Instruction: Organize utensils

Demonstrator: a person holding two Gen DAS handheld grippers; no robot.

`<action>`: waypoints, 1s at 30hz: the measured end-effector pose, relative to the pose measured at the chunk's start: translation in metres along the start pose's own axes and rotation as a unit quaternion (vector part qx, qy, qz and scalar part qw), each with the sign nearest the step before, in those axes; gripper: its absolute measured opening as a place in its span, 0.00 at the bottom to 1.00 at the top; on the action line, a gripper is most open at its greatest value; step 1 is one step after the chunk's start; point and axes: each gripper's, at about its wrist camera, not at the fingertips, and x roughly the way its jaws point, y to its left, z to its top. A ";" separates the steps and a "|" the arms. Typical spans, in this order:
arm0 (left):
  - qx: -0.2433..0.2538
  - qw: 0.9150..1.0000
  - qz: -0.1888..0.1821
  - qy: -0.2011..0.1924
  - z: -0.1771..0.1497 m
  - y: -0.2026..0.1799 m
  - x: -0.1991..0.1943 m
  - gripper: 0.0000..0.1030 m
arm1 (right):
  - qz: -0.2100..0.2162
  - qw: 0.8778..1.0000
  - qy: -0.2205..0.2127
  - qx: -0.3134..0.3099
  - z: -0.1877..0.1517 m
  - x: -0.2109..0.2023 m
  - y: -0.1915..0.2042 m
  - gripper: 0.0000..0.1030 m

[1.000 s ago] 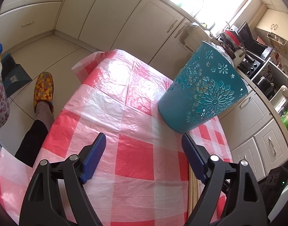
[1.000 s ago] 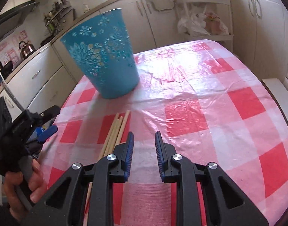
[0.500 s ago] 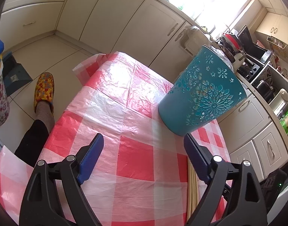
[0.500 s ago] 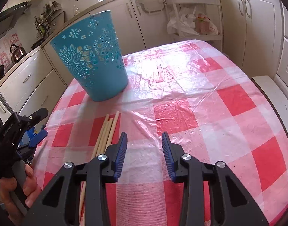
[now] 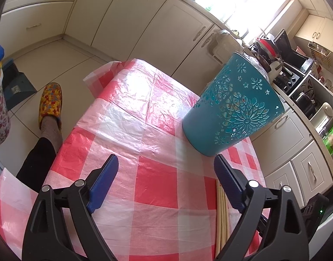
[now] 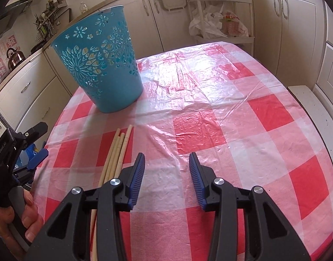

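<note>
Viewed from two handheld grippers above a kitchen table (image 6: 264, 113) covered in a red-and-white checked plastic cloth (image 5: 157, 187). Left gripper (image 5: 166, 178) held over the cloth with fingers (image 5: 105, 180) spread wide, just opened a little further, nothing between them. Right gripper (image 6: 166, 169) tilted down at the cloth, fingers (image 6: 137, 176) parted and just opened further, gripping nothing. Four pale wooden chopsticks (image 6: 117, 154) lying side by side flat on the cloth, just left of the right gripper's left finger and partly hidden beneath it; in the left view seen running under the right-hand finger. Tall teal plastic basket (image 6: 101, 65) with cut-out flower patterns standing upright on the cloth beyond the chopsticks, apart from them. Hand (image 6: 16, 217) wrapped round the left gripper's handle at the table's edge. Foot in a patterned yellow slipper (image 5: 50, 105) on the tiled floor beside the table. Cream cabinets all around.
</note>
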 end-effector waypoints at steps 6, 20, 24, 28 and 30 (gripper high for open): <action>0.002 1.000 0.002 0.002 -0.001 0.000 0.001 0.83 | 0.003 1.000 -0.002 0.002 0.000 -0.001 0.000 0.41; 0.010 1.000 0.019 0.016 -0.002 -0.006 0.007 0.84 | 0.017 1.000 -0.016 -0.014 0.000 -0.006 0.004 0.44; 0.009 1.000 0.019 0.019 -0.001 -0.007 0.008 0.84 | 0.018 0.999 -0.022 -0.018 -0.001 -0.008 0.005 0.45; 0.010 1.000 0.012 0.023 -0.001 -0.006 0.009 0.85 | 0.013 0.999 -0.010 -0.028 0.000 -0.003 0.009 0.45; 0.005 1.000 0.009 0.025 -0.001 -0.004 0.009 0.85 | 0.010 0.999 0.003 -0.043 0.000 0.002 0.014 0.45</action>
